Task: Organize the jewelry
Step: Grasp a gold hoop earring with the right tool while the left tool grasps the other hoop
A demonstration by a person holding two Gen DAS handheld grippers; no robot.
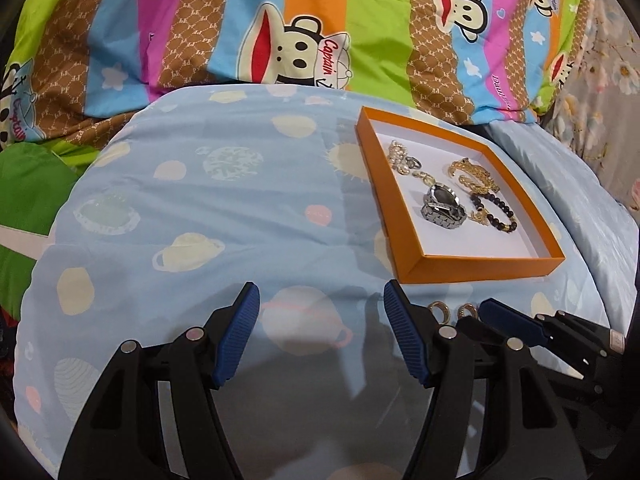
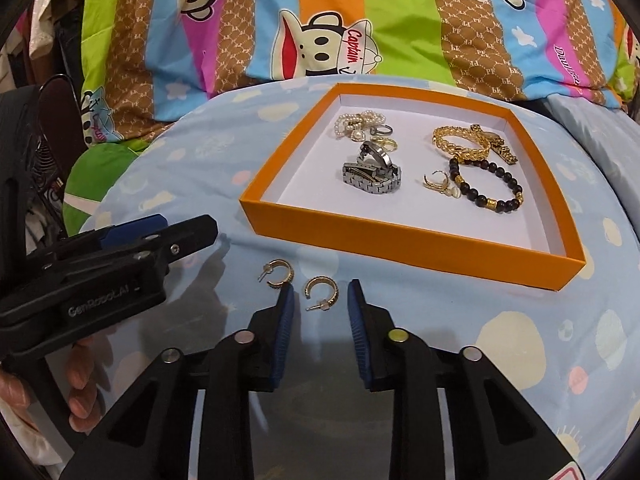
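Observation:
An orange tray (image 2: 416, 238) (image 1: 482, 268) lies on the light blue planet-print cushion. It holds a silver watch (image 2: 372, 180), pearl pieces (image 2: 354, 122), gold bracelets (image 2: 460, 142), a black bead bracelet (image 2: 490, 186) and a gold earring (image 2: 436, 182). Two gold hoop earrings lie on the cushion in front of the tray, one (image 2: 280, 274) to the left and one (image 2: 322, 292) between the fingertips of my right gripper (image 2: 320, 300), which is open around it. They show in the left wrist view too (image 1: 438, 310). My left gripper (image 1: 322, 304) is open and empty over the cushion.
A striped cartoon monkey blanket (image 2: 320, 20) is bunched behind the cushion. A green fabric (image 1: 28, 184) lies at the left. The left gripper's body (image 2: 100, 272) and the hand that holds it sit left of the earrings. A dark fan-like object (image 2: 36, 140) stands at far left.

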